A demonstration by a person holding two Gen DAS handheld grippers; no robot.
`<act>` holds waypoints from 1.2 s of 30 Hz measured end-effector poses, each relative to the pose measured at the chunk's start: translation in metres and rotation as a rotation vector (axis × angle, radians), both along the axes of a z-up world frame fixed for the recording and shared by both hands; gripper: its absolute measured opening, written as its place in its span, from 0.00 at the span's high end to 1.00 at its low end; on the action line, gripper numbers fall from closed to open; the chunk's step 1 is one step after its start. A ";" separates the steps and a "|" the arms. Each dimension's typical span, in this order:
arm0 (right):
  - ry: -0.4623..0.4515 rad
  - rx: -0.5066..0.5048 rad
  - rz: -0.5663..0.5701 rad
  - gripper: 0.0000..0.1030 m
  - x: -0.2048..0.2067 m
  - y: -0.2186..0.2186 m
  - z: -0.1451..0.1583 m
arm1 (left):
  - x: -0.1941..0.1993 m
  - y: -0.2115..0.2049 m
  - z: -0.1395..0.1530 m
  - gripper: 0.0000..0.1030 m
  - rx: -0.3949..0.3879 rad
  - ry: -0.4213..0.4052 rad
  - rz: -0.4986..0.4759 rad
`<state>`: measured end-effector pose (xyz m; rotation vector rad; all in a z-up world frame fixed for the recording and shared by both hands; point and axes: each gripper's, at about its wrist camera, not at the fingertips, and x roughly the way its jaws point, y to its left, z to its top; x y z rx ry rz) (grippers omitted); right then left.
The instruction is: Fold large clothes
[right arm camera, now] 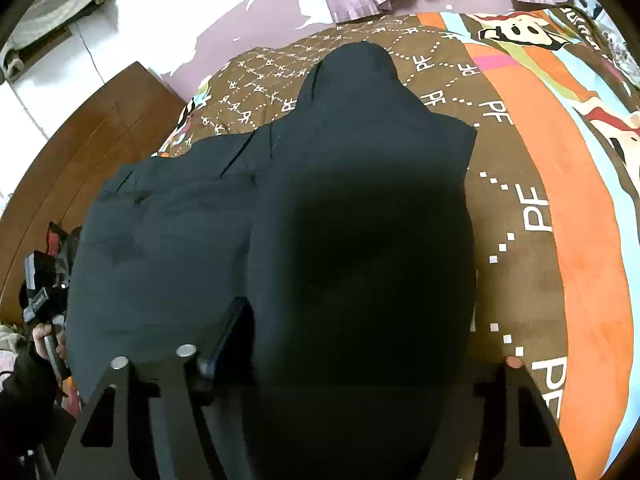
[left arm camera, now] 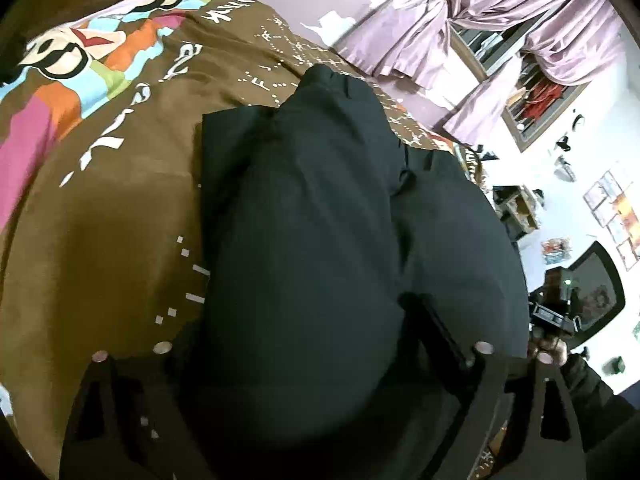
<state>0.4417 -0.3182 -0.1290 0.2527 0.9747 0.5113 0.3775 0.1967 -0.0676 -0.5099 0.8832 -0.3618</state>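
A dark, nearly black garment [left arm camera: 320,200] lies folded lengthwise on the brown bedspread [left arm camera: 120,208], its seamed end far from me. My left gripper [left arm camera: 304,312] stands open over its near end. One finger [left arm camera: 436,320] rests on the cloth and the other is hidden under a bulge of fabric. In the right wrist view the same garment [right arm camera: 168,240] fills the middle. My right gripper [right arm camera: 360,312] is open, with a raised fold of cloth filling the gap. Its left finger [right arm camera: 228,332] shows beside the fold and the other is covered. Each view shows the other gripper in a hand at the garment's edge.
The bedspread [right arm camera: 520,184] has orange, blue and pink stripes and cartoon prints. Pink curtains [left arm camera: 500,32] hang beyond the bed. A wooden panel [right arm camera: 92,144] stands at the left of the right wrist view. A grey cloth [right arm camera: 56,8] hangs on the wall. Clutter lies beside the bed [right arm camera: 48,248].
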 end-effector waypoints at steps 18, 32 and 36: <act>-0.345 0.028 0.017 0.85 -0.045 0.019 0.104 | -0.024 -0.043 0.079 0.84 0.049 -0.274 0.043; -0.431 -0.035 -0.164 0.85 -0.011 -0.035 0.131 | 0.049 -0.113 0.090 0.84 0.028 -0.299 -0.007; -0.354 -0.083 -0.207 0.83 0.009 -0.049 0.095 | 0.068 -0.124 0.051 0.84 0.090 -0.200 0.007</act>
